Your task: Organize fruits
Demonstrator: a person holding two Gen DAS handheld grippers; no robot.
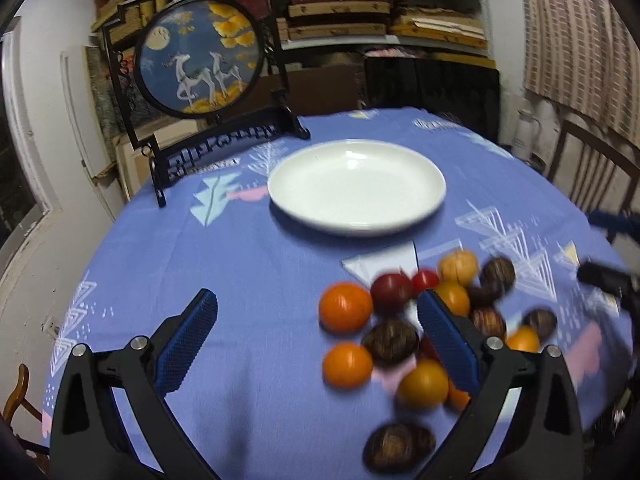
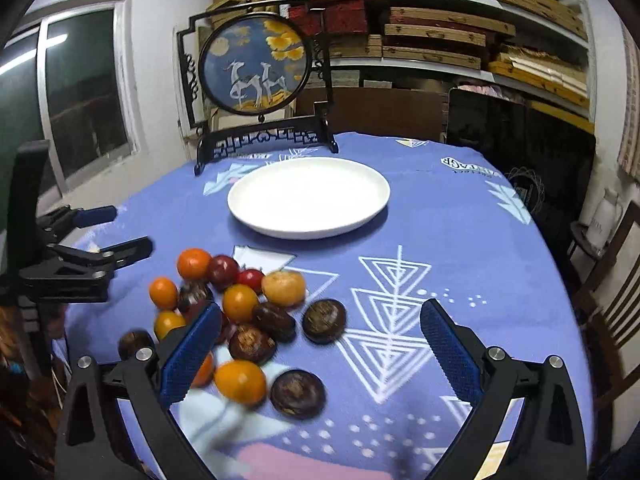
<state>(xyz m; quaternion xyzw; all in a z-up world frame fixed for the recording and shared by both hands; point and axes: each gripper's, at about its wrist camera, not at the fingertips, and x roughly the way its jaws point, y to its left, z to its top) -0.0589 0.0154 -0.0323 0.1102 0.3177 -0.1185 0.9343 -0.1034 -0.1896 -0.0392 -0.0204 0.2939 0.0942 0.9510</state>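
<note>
A loose pile of small fruits lies on the blue tablecloth: orange ones (image 1: 345, 307) (image 2: 240, 382), red ones (image 1: 391, 289) (image 2: 222, 271) and dark brown round ones (image 1: 390, 341) (image 2: 324, 321). An empty white plate (image 1: 356, 186) (image 2: 308, 197) stands beyond the pile. My left gripper (image 1: 318, 322) is open and empty above the cloth, the pile at its right finger. My right gripper (image 2: 320, 334) is open and empty, the pile at its left finger. The left gripper also shows in the right wrist view (image 2: 120, 234), and the right gripper's tips at the left wrist view's right edge (image 1: 604, 248).
A round framed deer picture on a black stand (image 1: 200, 60) (image 2: 256, 64) stands at the table's far edge behind the plate. Wooden chairs (image 2: 612, 320) stand at the right side. Shelves with stacked boards (image 2: 440, 32) fill the back wall.
</note>
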